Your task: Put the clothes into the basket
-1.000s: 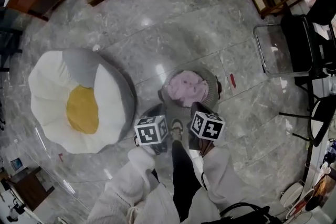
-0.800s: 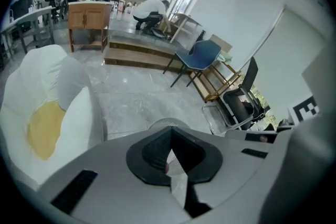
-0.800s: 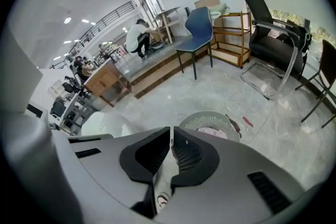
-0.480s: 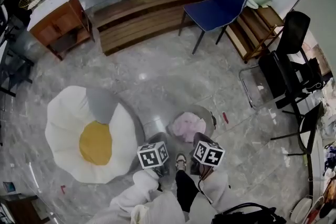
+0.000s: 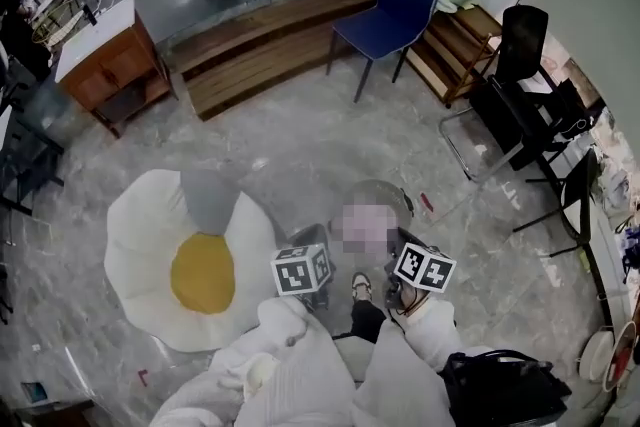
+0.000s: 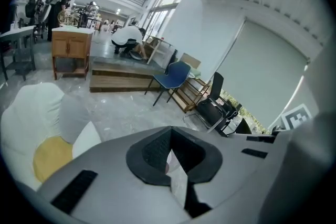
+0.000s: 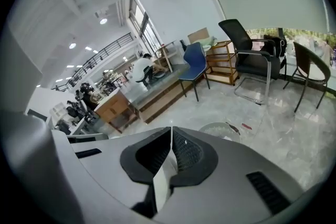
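Looking steeply down on a grey marble floor (image 5: 300,145). Hidden or unclear: the inside of the basket (image 5: 385,193) cannot be made out in the head view, so any clothes in it cannot be told. The right gripper view shows only the basket's far rim above the gripper body.

Left: a fried-egg floor cushion (image 5: 190,265), white with a yellow centre, lies near the floor's left edge.

Centre: the left hand-held gripper (image 6: 171,128) is clenched, its pads meeting on nothing. The right hand-held gripper (image 7: 171,128) is likewise clenched and empty. Both hang above the floor just on the near side of the basket, at the ends of white sleeves (image 5: 290,355). The basket is round, pale grey and mesh-walled. It stands upright on the floor between the cushion and the black chairs (image 5: 520,65). Open floor runs from it to the wooden step (image 5: 260,40) at the far edge, where a blue chair (image 5: 385,10) stands.

Right: chair legs crowd the floor's right edge. A black bag (image 5: 500,390) is cut off at the lower right corner.
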`<state>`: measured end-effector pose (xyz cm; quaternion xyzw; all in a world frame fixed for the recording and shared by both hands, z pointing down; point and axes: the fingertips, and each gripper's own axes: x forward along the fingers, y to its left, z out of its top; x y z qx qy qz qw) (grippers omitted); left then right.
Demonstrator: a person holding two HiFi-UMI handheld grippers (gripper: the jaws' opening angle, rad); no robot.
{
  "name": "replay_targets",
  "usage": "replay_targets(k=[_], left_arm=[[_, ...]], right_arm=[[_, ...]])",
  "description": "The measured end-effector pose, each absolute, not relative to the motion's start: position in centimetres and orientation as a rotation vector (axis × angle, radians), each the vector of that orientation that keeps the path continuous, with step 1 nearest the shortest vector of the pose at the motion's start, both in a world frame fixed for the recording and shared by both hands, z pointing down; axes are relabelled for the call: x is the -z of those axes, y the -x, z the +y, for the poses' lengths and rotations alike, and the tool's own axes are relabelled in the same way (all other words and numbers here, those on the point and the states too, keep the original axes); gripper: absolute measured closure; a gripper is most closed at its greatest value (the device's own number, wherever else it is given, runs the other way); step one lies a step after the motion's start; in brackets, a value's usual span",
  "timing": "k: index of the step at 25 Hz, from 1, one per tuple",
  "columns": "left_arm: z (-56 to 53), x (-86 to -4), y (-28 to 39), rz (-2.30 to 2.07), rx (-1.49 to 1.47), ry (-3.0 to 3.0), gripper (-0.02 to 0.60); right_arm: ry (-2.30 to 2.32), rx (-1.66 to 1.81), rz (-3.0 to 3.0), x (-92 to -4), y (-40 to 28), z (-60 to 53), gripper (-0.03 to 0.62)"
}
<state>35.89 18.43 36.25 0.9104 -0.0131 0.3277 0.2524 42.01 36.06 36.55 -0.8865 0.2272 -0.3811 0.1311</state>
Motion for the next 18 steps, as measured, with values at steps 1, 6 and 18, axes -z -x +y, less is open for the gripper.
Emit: replay_targets(k=[1, 6, 18], left_arm=[[18.4, -35.7, -35.5, -0.014, -0.885, -2.487, 0.577], [18.6, -34.4, -33.4, 0.068, -0.885, -2.526, 0.577], [20.0, -34.2, -30.3, -0.016, -0.893, -2.508, 0.577]], right_arm=[[2.578, 1.085, 0.638, -35.9, -41.5, 36.3, 0.565], [2.597, 1.037, 0.531, -34.3, -38.4, 38.3, 0.565], [2.646, 0.991, 0.577, -32.1, -35.7, 41.3, 0.565]])
